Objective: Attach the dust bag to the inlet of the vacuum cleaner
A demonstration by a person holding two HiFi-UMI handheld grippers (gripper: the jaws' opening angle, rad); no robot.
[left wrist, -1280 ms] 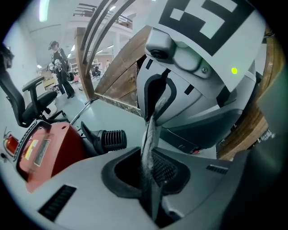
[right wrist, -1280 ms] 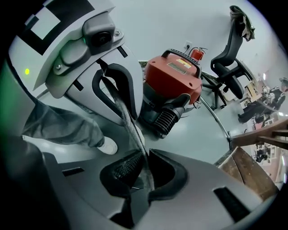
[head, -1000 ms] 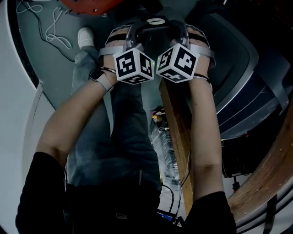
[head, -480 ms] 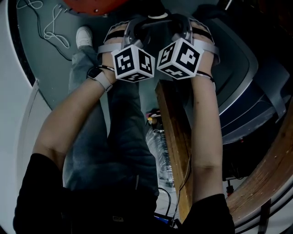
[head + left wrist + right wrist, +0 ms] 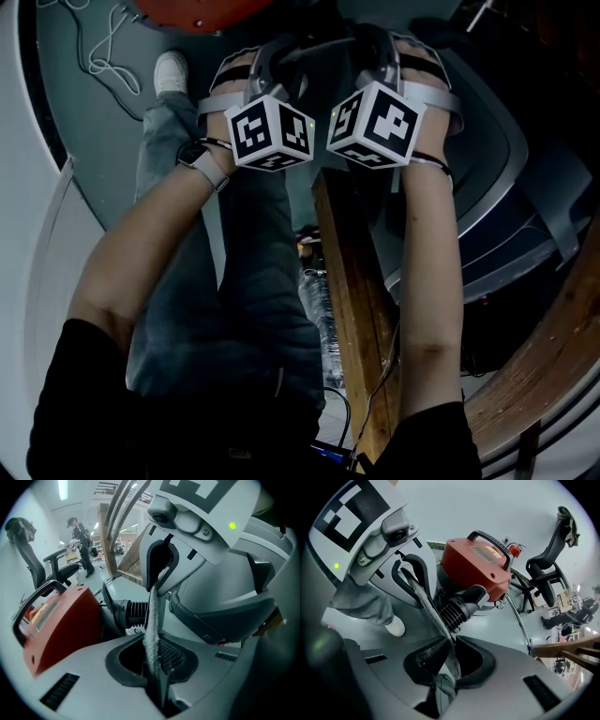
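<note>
Well, my left gripper (image 5: 157,674) and right gripper (image 5: 449,667) are both clenched on the grey dust bag (image 5: 152,616), which is stretched between them. It sits near the red vacuum cleaner (image 5: 473,569), by its black ribbed inlet (image 5: 454,611).

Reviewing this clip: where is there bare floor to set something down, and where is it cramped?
Bare floor lies left of the person's leg, between the shoe and the white curved edge, below the loose cable. More lies beyond the red vacuum. Crowded: around the wooden beam with the bottle, and around the hose.
</note>
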